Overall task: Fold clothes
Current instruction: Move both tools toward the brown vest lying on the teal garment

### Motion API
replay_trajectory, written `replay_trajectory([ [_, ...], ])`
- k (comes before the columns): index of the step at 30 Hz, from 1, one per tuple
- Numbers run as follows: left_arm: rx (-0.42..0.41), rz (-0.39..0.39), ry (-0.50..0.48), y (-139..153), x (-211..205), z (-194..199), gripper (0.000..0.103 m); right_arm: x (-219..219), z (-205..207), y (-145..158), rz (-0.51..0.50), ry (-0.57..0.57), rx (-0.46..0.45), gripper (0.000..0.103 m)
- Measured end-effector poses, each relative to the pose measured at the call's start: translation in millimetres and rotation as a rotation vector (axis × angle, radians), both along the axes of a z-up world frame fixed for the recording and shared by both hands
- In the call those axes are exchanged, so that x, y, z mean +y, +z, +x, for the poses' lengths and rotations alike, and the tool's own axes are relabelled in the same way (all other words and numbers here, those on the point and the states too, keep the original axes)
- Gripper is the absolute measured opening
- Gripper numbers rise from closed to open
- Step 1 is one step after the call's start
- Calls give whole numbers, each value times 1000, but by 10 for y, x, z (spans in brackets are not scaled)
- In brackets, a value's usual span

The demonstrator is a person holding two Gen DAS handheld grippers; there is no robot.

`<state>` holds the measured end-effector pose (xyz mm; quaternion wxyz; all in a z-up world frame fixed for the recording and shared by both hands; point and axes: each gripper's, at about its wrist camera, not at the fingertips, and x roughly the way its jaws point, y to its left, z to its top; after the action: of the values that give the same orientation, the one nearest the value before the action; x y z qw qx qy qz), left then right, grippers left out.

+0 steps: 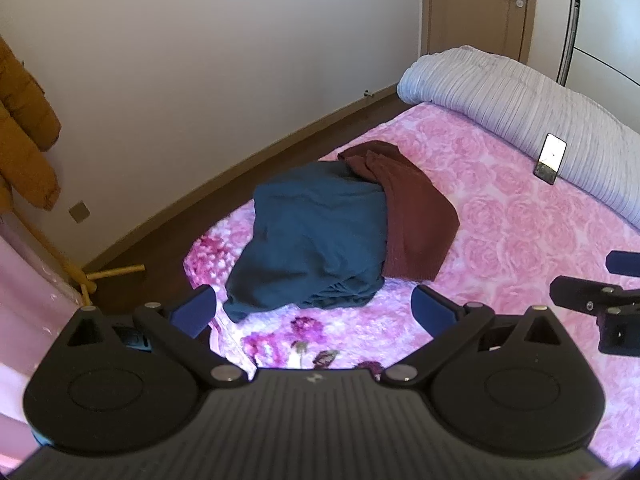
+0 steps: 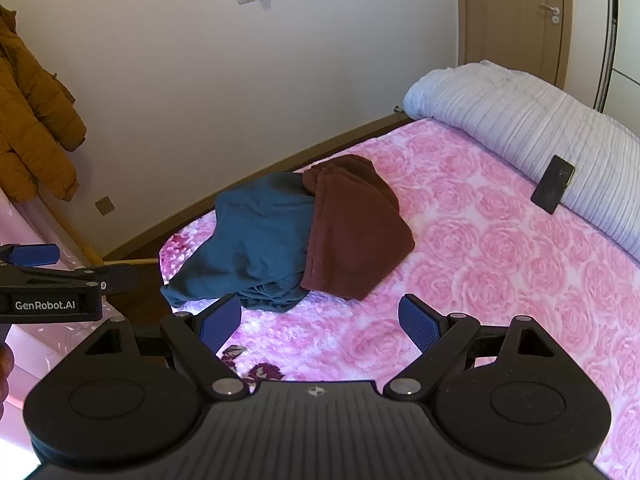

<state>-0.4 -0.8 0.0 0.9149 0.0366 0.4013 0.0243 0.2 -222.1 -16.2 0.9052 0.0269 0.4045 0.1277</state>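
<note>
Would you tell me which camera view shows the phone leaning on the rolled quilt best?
The left wrist view: the phone shows a lit screen against the grey quilt. In the right wrist view it is dark and featureless.

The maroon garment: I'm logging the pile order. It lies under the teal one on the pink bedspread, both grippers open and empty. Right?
Not quite. The maroon garment lies over the teal one's edge, as the right wrist view shows. The rest holds: pink bedspread, left gripper and right gripper open, empty.

A phone [image 1: 551, 159] leans against a rolled grey quilt [image 1: 520, 96] on the pink bed [image 1: 520, 240]; an orange jacket [image 1: 24, 132] hangs beside the wall.
</note>
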Motion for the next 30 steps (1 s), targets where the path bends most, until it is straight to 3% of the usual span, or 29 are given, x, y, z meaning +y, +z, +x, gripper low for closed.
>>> replay_trajectory([
  [30, 23, -4, 20, -23, -325, -101, 102, -291, -25, -59, 29, 8, 2, 88],
])
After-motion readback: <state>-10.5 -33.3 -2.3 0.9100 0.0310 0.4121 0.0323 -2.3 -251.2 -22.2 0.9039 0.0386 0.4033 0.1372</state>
